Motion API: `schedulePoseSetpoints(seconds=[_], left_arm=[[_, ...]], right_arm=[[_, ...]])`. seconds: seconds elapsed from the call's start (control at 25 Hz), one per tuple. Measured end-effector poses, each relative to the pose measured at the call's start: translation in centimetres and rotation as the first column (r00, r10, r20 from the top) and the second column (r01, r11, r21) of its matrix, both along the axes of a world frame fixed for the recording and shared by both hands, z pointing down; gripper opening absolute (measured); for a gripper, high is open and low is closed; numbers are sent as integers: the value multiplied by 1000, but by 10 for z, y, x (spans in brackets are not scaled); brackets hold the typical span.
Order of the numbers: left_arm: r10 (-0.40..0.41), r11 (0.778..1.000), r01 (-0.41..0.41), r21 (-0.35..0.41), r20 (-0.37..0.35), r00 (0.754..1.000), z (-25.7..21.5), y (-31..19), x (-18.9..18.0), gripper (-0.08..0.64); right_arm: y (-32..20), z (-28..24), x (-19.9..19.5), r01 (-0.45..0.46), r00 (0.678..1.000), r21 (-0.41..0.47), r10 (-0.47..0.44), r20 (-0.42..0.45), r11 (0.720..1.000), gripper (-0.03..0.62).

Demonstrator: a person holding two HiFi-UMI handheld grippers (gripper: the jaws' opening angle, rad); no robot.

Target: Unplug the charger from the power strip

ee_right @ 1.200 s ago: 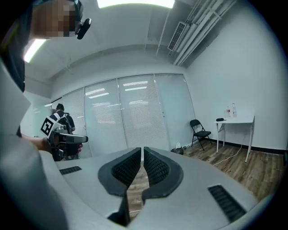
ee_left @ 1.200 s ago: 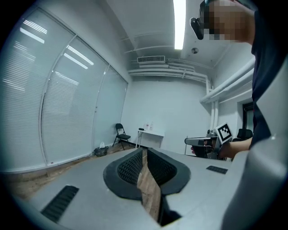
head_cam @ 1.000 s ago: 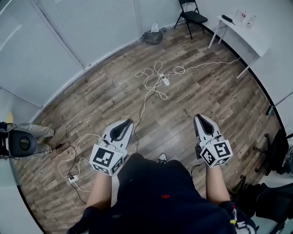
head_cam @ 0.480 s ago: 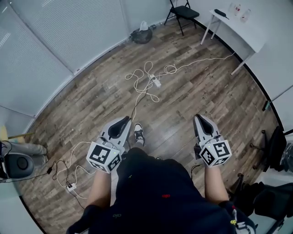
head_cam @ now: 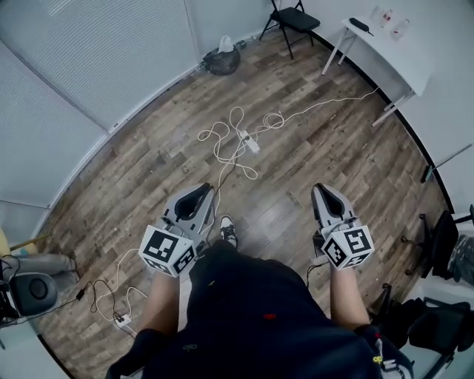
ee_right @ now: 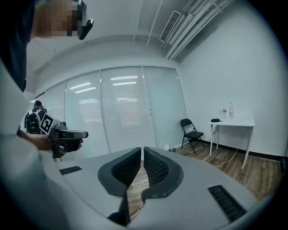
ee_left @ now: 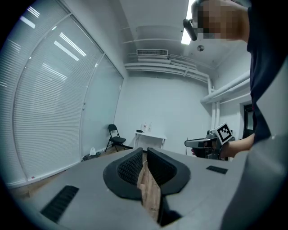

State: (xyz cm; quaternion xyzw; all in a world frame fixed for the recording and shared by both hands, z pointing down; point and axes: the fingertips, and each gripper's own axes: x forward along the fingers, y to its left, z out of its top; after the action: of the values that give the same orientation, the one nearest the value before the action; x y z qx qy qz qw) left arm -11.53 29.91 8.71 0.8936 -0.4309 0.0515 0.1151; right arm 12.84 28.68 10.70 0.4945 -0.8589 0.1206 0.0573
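Observation:
A white power strip (head_cam: 249, 141) lies on the wood floor amid loops of white cable (head_cam: 226, 148), well ahead of both grippers. Whether a charger sits in it is too small to tell. My left gripper (head_cam: 194, 198) is held out level at the left, jaws shut and empty. My right gripper (head_cam: 326, 198) is held out at the right, also shut and empty. In the left gripper view the closed jaws (ee_left: 145, 150) point across the room. The right gripper view shows its closed jaws (ee_right: 142, 150) with a bit of white cable (ee_right: 144, 182) on the floor beyond.
A black folding chair (head_cam: 295, 18), a white table (head_cam: 385, 44) and a bag (head_cam: 221, 61) stand along the far walls. A second small white plug block with cables (head_cam: 121, 320) and a black device (head_cam: 33, 294) lie at lower left. The person's shoe (head_cam: 229, 231) shows between the grippers.
The person has walked forward: the floor slid down the head view and a shoe stepped into sight. Both grippers kept their pose, shut.

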Motion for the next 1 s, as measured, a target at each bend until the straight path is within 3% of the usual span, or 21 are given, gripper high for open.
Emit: schedulePoseSetpoints(seconds=[0.24,0.52,0.76,1.0], left_arm=[[14,1000,-14,-16,-10,1000,2,-88,-59,51],[25,998,-26,-59,-15,1000,20,-153,-84,49],[33,996,-34,-80,-22,999,34,-212,-68,51],[33,995,-32,-93,6,999,34,-288,-22,49]], right_arm=[[-83,-4,-53,-15,1000,-2,15,-11,1000,35],[-150,2,-78,-16,999,-25,15,-34,1000,35],[-209,18,-70,-3,999,-48,1,-42,999,35],[-286,25,-29,8,1000,-57,-9,-8,998,35]])
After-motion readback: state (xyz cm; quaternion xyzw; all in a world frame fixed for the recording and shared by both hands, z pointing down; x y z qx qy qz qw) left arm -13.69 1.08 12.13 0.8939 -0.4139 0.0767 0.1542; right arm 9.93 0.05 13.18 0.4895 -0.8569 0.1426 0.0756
